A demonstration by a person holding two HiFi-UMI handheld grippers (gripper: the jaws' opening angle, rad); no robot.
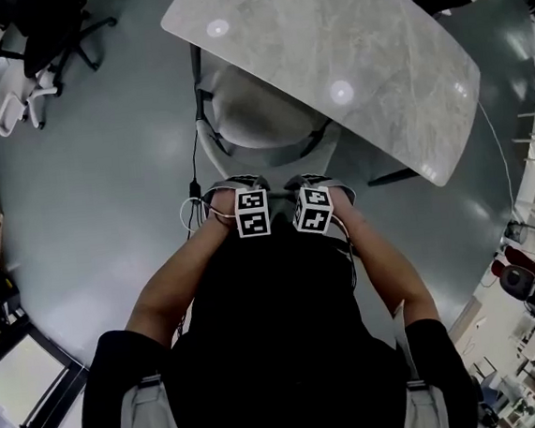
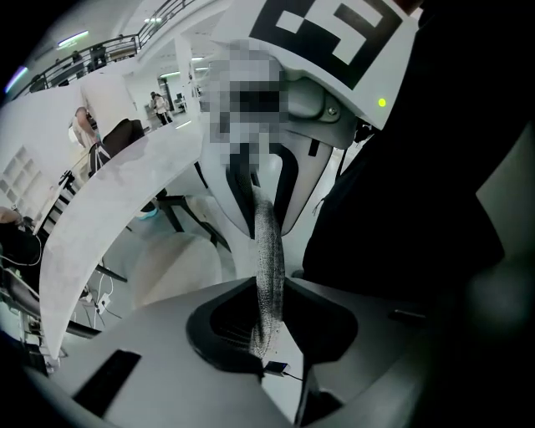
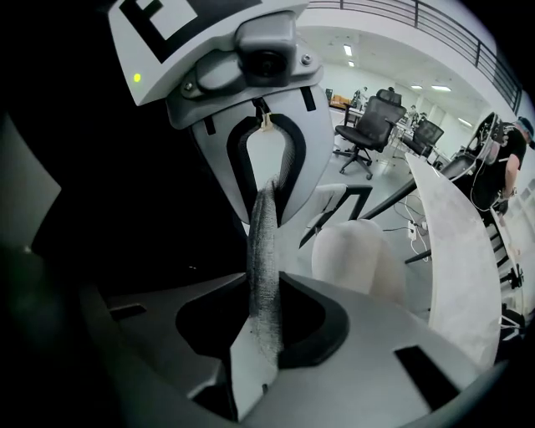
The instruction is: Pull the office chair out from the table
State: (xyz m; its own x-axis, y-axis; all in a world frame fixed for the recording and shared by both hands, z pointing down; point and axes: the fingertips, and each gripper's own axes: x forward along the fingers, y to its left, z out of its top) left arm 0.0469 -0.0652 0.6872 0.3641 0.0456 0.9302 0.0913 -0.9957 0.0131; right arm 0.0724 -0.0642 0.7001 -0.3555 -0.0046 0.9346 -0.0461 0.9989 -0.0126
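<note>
Gripping office chair (image 1: 256, 115) by thin mesh top edge of its backrest w/ both tools.

L gripper (image 2: 269, 330): jaws nearly together, pinched on that mesh edge, nothing else between. R gripper (image 3: 266, 322): same, narrow gap filled by the mesh, pads pressing on it. In head view, set side by side at centre, approx. 6 o'clock of the seat, arms stretched fwd.

Seat at 12 o'clock of the hands, far half tucked under near edge of table (image 1: 365, 48). Tabletop spreading off to 1-2 o'clock. Judged mid-pull: only partly out, more clearance needed.

Risks from here:
1. Slipping off. Thin, soft mesh edge, small grip; jerking back could strip it out of 1 or both grippers.
2. Swivelling instead of rolling. Pulling harder on 1 side would spin the seat, poss. knocking an armrest into what looks like a dark table foot (image 1: 391, 178) at 4 o'clock of the seat.
3. Snagging. Black cable (image 1: 193, 168) lying on floor at 10 o'clock of L gripper, close by chair's left side; a castor rolling onto it could stall or tilt the chair. Castors not visible, so can't tell how close.
4. Stopping short. Body right behind backrest at 6 o'clock; w/out stepping back, chair ending up against own legs.
</note>
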